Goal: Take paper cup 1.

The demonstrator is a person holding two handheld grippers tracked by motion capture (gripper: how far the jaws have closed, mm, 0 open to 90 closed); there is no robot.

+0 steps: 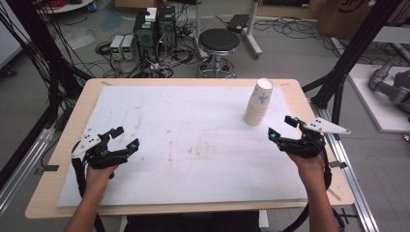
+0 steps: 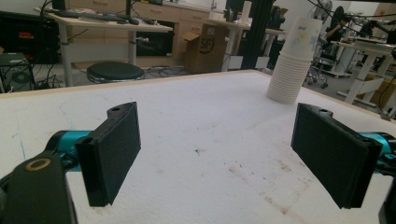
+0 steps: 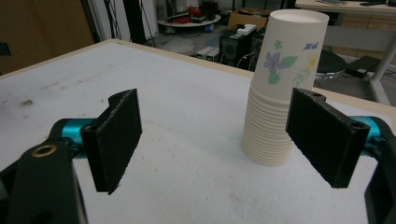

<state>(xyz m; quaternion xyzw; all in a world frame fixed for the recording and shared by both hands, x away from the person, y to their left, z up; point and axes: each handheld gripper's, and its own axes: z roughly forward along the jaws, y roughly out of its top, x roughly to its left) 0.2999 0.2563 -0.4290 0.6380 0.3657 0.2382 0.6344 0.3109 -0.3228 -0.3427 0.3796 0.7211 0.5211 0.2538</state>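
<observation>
A tall stack of white paper cups (image 1: pixel 259 103) with a flower print stands upside down on the white mat, at the far right. My right gripper (image 1: pixel 282 128) hangs open just to the right of and nearer than the stack, nothing between its pads. In the right gripper view the cup stack (image 3: pixel 280 88) rises close ahead, partly behind the right-hand pad (image 3: pixel 327 135), apart from it. My left gripper (image 1: pixel 124 137) is open and empty over the mat's left side. From the left gripper view the cup stack (image 2: pixel 295 63) stands far off at the upper right.
The white mat (image 1: pixel 193 145) covers most of the wooden table (image 1: pixel 72 125) and bears faint brown stains near the middle. Beyond the far edge stand a black stool (image 1: pixel 219 43) and computer boxes with cables (image 1: pixel 152 34). A black frame post (image 1: pixel 348 53) rises at the right.
</observation>
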